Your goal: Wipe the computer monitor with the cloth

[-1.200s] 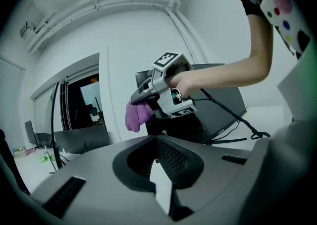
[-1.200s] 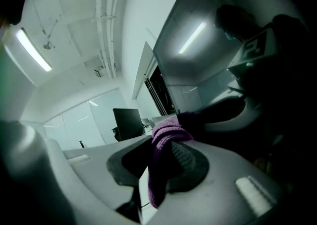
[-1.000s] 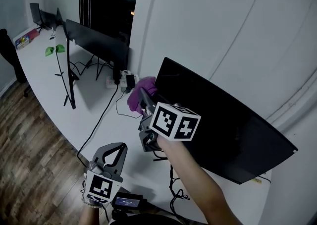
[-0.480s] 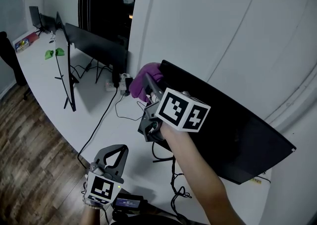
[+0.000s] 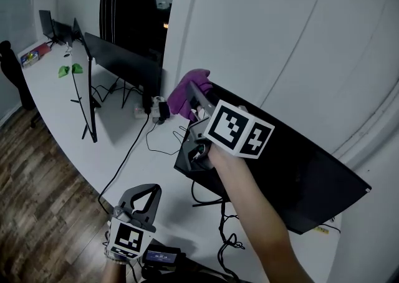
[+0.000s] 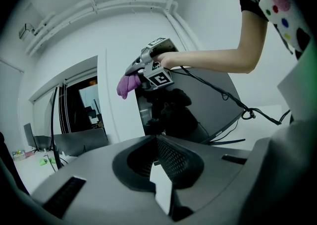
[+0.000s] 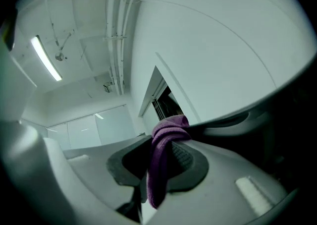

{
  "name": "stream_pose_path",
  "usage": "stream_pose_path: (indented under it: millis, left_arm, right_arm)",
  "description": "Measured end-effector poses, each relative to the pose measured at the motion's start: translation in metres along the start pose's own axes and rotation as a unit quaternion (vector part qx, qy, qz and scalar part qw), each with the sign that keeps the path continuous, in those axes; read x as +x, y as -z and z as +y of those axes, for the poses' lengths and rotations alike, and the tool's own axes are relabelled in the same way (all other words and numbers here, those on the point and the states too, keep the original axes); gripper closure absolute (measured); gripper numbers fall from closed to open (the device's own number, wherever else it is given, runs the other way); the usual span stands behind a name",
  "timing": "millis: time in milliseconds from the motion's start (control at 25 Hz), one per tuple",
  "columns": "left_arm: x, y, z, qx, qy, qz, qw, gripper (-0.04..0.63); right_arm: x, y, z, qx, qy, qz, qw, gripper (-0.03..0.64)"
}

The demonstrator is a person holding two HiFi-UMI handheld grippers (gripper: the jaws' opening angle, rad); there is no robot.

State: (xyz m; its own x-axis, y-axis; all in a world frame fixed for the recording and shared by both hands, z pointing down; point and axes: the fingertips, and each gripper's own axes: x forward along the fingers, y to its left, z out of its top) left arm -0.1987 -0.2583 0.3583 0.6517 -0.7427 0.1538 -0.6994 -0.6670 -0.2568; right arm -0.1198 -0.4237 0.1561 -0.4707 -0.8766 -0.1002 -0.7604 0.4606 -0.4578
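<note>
At the monitor's top left corner, right gripper clamped on purple cloth, left gripper low by the desk's front edge, jaws together, nothing between them.

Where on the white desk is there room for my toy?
Bare desk lies between the thin monitor and the long cable. It is crowded by the plugs and under the big monitor, where cables tangle.

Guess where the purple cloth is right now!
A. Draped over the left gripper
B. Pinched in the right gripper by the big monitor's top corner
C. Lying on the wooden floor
B: the right gripper is shut on the purple cloth, up at the top corner of the monitor.
</note>
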Motion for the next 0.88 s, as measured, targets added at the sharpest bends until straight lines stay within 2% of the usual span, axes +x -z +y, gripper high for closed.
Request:
stream_pose_path:
  millis: [160, 360, 480, 560, 680, 880]
  left_arm:
    - [-0.002, -0.004, 0.001, 0.003, 0.0, -0.005, 1.0, 0.591]
    - [-0.001, -0.001, 0.0, -0.001, -0.001, -0.003, 1.0, 0.591]
    - [0.0, -0.003, -0.002, 0.001, 0.002, -0.006, 1.0, 0.591]
    - [0.001, -0.005, -0.003, 0.003, 0.004, -0.01, 0.9999, 0.591]
    - [0.002, -0.004, -0.003, 0.003, 0.006, -0.011, 0.9999, 0.591]
    - [0.003, -0.004, -0.004, 0.001, 0.01, -0.011, 0.9999, 0.591]
  right_arm:
    - [0.0, -0.016, 0.009, -0.033, -0.013, -0.001, 0.999, 0.54]
    - [-0.003, -0.058, 0.028, -0.116, -0.028, -0.016, 0.993, 0.539]
    - [-0.006, -0.085, 0.035, -0.18, -0.024, -0.023, 0.983, 0.539]
    - [-0.007, -0.097, 0.033, -0.237, -0.014, -0.018, 0.971, 0.539]
    - [-0.006, -0.105, 0.025, -0.342, 0.006, 0.004, 0.94, 0.54]
    - [0.001, -0.092, 0.019, -0.522, 0.011, 0.074, 0.85, 0.538]
